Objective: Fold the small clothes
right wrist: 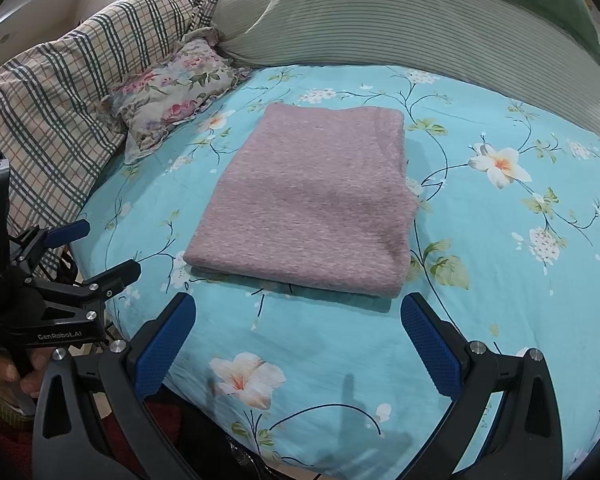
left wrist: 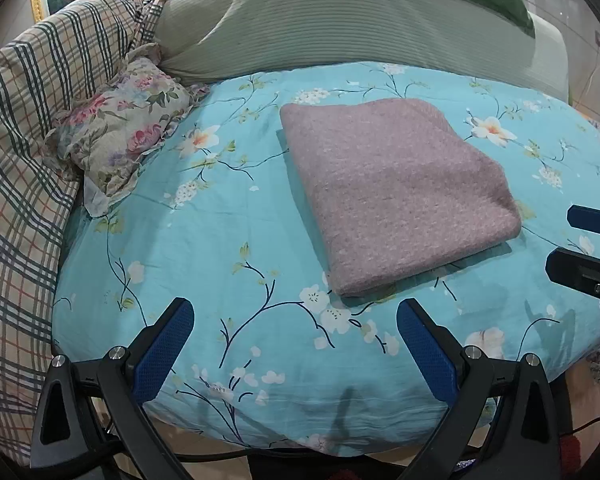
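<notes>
Folded pink knit garment (left wrist: 396, 196) lying flat on a turquoise floral bed sheet (left wrist: 204, 248), with both grippers held clear of it.

Behind the sheet lie a green striped duvet (left wrist: 320, 24), a plaid quilt (left wrist: 28, 128) and a small floral pillow (left wrist: 124, 128) to the garment's left. The left gripper (left wrist: 294, 320) and right gripper (right wrist: 298, 316) hover just short of the garment's near edge, each with blue-padded jaws spread wide and holding nothing.
</notes>
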`<state>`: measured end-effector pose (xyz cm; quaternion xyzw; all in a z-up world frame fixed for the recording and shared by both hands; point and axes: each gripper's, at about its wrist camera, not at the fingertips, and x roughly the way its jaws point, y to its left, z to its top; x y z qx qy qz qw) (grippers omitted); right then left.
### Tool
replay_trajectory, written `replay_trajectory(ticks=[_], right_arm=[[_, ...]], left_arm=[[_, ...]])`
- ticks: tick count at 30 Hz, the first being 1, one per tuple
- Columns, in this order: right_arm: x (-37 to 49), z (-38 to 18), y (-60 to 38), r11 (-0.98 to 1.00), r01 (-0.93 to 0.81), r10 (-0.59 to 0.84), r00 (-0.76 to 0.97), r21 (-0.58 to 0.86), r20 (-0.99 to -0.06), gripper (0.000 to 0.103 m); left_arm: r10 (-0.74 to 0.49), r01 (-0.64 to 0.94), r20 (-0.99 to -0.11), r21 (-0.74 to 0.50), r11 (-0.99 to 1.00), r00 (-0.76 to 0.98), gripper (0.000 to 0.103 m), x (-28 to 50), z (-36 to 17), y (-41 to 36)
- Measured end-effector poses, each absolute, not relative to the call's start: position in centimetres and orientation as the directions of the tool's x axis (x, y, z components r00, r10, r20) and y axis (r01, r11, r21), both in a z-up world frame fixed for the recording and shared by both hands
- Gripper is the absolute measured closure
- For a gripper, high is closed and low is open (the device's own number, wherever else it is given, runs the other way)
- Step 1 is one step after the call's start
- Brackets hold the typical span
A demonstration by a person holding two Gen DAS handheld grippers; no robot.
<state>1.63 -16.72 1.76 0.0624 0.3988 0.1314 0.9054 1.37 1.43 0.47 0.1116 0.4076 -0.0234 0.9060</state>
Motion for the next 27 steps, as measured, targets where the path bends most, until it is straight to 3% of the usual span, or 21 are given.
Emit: replay_trajectory(ticks=[27], right_arm=[[1.93, 2.32, -16.81, 0.956, -0.184, 0.291, 0.659, 0.227, -0.693, 0.001]], left_arm=[[0.049, 0.137, -0.741, 0.188, 0.972, 0.670, 0.001, 1.80, 1.16, 1.01]])
